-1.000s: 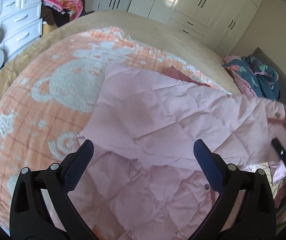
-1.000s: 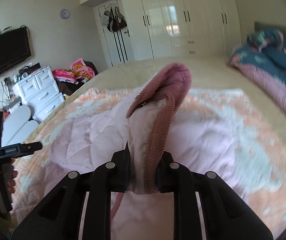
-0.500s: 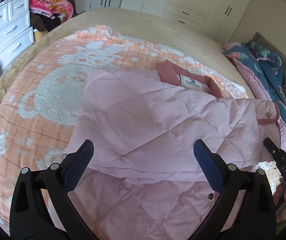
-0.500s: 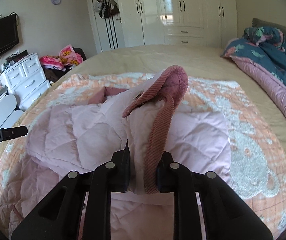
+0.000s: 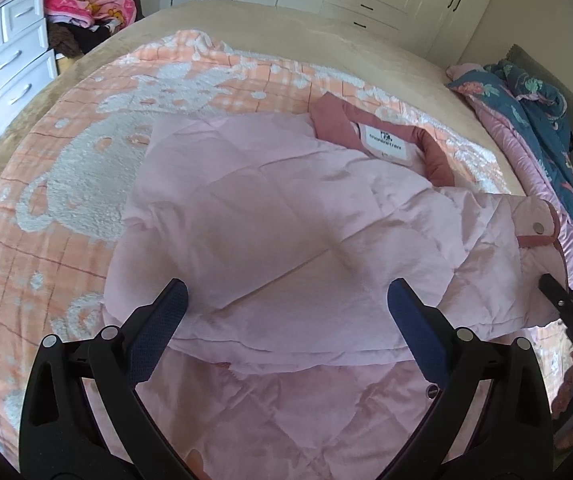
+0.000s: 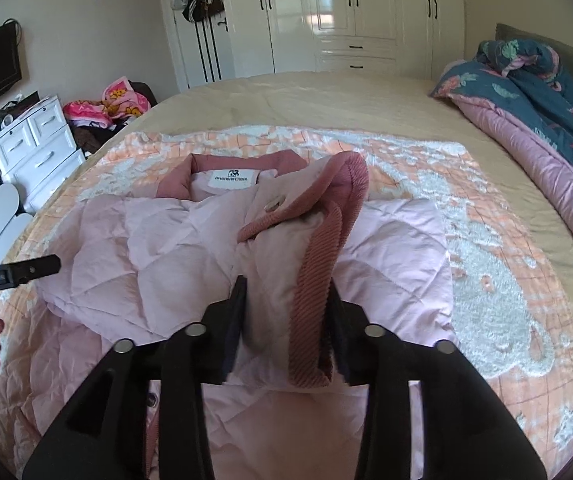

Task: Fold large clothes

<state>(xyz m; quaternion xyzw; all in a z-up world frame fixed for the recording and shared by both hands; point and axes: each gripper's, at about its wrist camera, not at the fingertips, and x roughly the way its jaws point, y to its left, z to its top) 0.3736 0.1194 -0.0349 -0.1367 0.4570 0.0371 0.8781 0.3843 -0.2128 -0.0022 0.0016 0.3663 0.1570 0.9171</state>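
Observation:
A pale pink quilted jacket (image 5: 286, 240) lies on the bed, its dark pink collar (image 5: 434, 156) and white label at the far side; one sleeve is folded across the body. It also shows in the right wrist view (image 6: 166, 264). My left gripper (image 5: 286, 300) is open and empty, hovering above the jacket's middle. My right gripper (image 6: 286, 304) is shut on the sleeve cuff (image 6: 318, 264), dark pink ribbed with a snap, held just above the jacket's right side. The right gripper's tip shows in the left wrist view (image 5: 566, 312), at the right edge.
An orange and white bear blanket (image 5: 86, 152) covers the beige bed (image 6: 306, 100). A blue floral duvet (image 6: 526, 92) is piled at the right. White drawers (image 6: 34, 148) and a clothes heap (image 6: 106, 108) stand at the left, wardrobes (image 6: 366, 16) behind.
My right gripper has lowered and carried the sleeve cuff across the jacket. The collar and label have come into view. My left gripper stays open above the jacket.

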